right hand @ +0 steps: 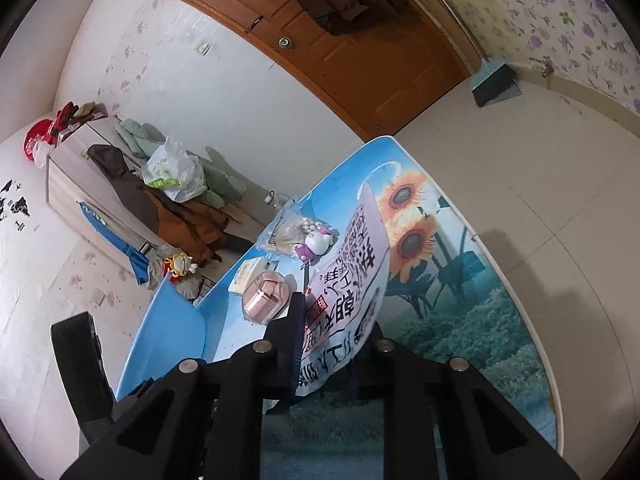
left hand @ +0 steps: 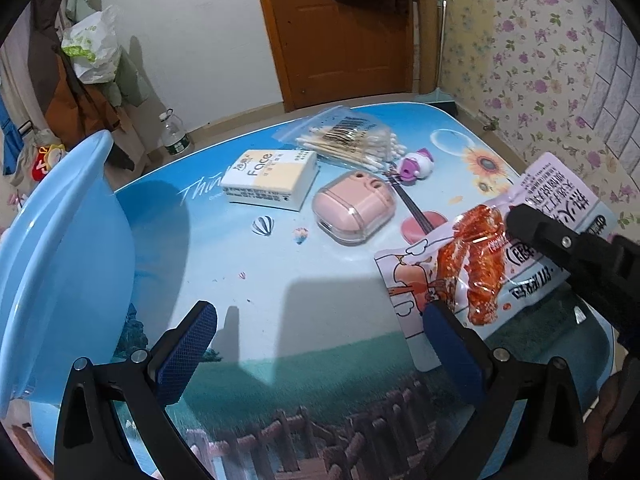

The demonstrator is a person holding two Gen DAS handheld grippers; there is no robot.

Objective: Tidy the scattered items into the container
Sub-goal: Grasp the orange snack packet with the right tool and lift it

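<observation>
Printed with sunflowers and a meadow, the surface (left hand: pixel 320 280) carries our scattered things; we have the first one in hand.

Our right tongs (right hand: pixel 336 332) are clamped on the snack packet (right hand: pixel 352 276), lifted off the surface; we judge the next move is to carry it leftward, over the rim of the blue container (left hand: pixel 60 248) beside our left tongs (left hand: pixel 316 340), then release; our left tongs stand wide apart, holding nothing; ahead of them lie the tissue pack (left hand: pixel 270 180), pink case (left hand: pixel 352 208), cotton swabs (left hand: pixel 352 140) and small toy (left hand: pixel 418 164).

Brown door (left hand: pixel 344 32), floral wallpaper (left hand: pixel 532 52) — pale floor (right hand: pixel 520 168) (tiled)
</observation>
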